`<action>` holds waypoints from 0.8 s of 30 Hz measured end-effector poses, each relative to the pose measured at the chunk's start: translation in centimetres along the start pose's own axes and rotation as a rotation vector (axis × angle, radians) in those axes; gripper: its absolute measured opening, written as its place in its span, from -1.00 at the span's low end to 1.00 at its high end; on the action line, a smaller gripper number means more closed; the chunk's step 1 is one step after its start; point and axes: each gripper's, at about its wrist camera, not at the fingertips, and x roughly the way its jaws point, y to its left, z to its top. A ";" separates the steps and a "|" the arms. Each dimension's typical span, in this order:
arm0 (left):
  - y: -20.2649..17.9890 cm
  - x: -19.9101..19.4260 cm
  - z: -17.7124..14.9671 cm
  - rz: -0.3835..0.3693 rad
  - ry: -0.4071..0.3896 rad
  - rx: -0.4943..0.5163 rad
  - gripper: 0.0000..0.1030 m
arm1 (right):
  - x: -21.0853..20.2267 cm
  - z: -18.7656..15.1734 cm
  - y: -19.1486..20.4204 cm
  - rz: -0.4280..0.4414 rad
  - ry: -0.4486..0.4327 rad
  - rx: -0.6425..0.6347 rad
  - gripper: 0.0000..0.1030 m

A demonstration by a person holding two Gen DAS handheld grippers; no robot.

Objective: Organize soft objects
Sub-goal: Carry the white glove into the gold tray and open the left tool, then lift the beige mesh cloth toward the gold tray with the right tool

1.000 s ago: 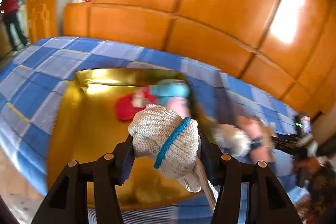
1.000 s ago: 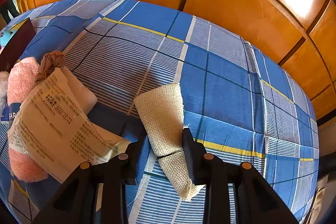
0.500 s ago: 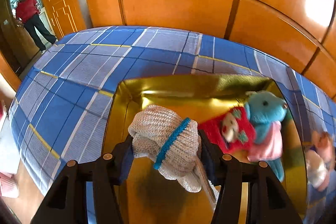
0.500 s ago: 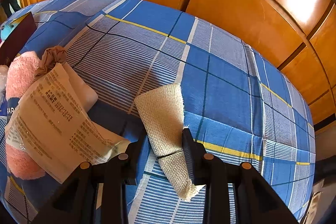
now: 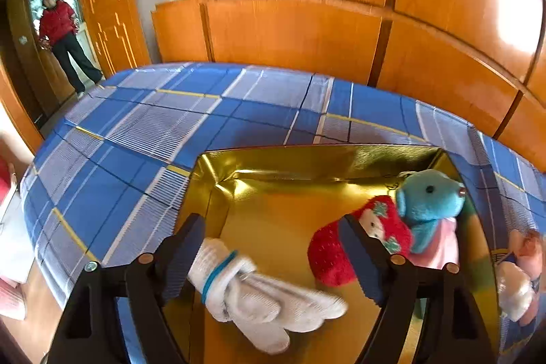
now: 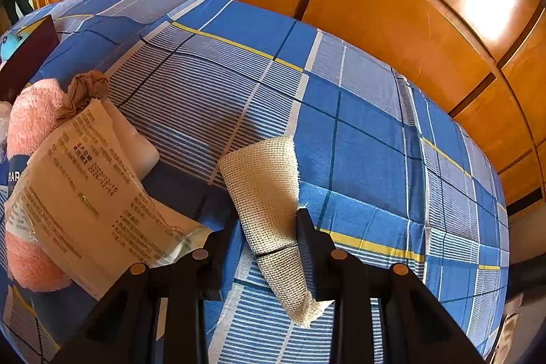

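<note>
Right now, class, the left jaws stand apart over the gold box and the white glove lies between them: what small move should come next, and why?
Probably lift the left gripper straight up and back from the gold box. Its jaws have just been opening and no longer press the white glove, which lies loose in the box near the plush toys, so that placement looks done.

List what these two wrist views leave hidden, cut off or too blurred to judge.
- Left wrist view: white glove is motion-blurred between the left gripper's just-opened jaws; whether it rests on the gold box is unclear.
- Left wrist view: red strawberry toy partly hidden by a finger.
- Right wrist view: pink plush mostly covered by a printed bag.
- Right wrist view: beige mesh cloth's lower end sits behind the right gripper.
</note>
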 end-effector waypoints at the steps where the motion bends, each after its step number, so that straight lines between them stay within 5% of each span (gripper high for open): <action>1: 0.0 -0.6 -0.2 -0.004 -0.008 -0.007 0.62 | 0.0 0.0 0.0 -0.002 0.000 -0.003 -0.39; 13: -2.6 -7.8 -5.7 -0.106 -0.076 -0.041 0.72 | -0.2 -0.2 0.3 -0.012 -0.004 -0.009 -0.39; 24: -3.0 -9.9 -10.4 -0.128 -0.030 -0.069 0.81 | -0.3 -0.2 0.4 -0.021 -0.006 -0.014 -0.40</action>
